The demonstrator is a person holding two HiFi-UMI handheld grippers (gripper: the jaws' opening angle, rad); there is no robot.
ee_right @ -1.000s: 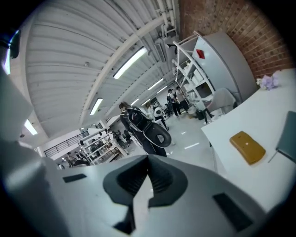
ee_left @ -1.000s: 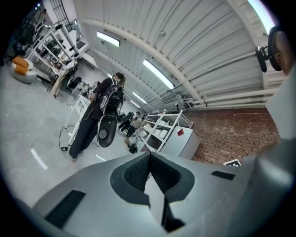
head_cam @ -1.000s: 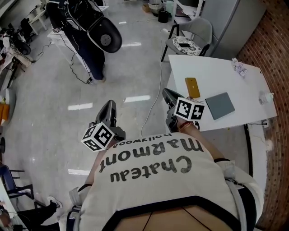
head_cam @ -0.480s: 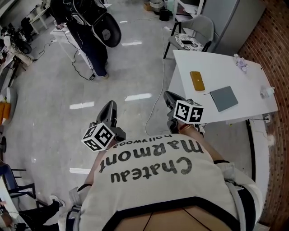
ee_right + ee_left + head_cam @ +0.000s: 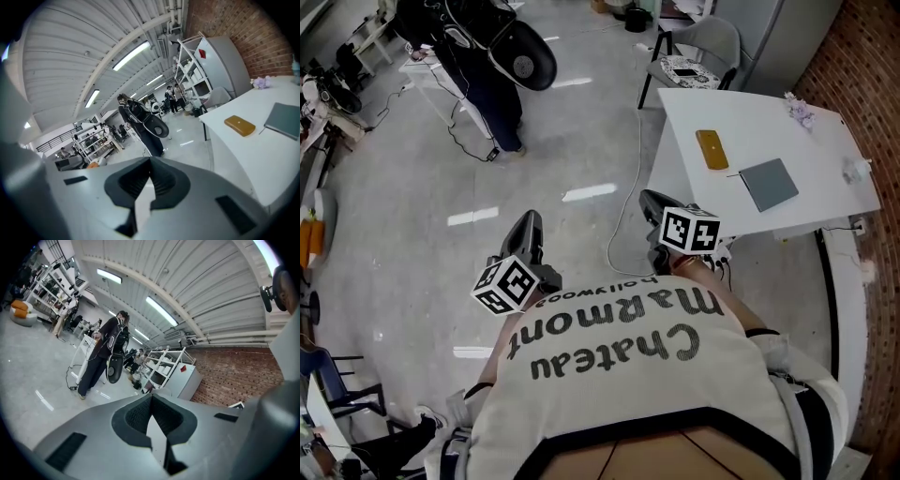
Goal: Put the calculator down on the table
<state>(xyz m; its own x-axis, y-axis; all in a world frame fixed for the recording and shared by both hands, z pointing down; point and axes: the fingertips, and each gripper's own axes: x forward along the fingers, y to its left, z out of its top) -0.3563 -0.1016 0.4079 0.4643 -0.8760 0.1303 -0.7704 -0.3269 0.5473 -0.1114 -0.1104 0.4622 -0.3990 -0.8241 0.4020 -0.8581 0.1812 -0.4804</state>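
Note:
A white table (image 5: 741,202) stands at the upper right in the head view. On it lie a flat orange-yellow slab (image 5: 712,149) with rounded corners and a flat grey slab (image 5: 769,184); which of them is the calculator I cannot tell. Both also show in the right gripper view, the orange slab (image 5: 239,125) and the grey slab (image 5: 284,120). My right gripper (image 5: 649,199) is shut and empty, over the floor just short of the table's near corner. My left gripper (image 5: 528,220) is shut and empty too, further left over the floor. Its jaws (image 5: 151,397) meet with nothing between them.
A person in dark clothes with a round black bag (image 5: 523,62) stands at the upper left. A grey chair (image 5: 698,52) is behind the table. A cable (image 5: 630,178) trails over the floor. A crumpled thing (image 5: 799,110) and a small white object (image 5: 855,171) lie on the table. A brick wall (image 5: 872,56) runs along the right.
Both grippers have drawn back from the table. The right one overlapped the table's near edge a second ago and is over bare floor now. Both stay shut.

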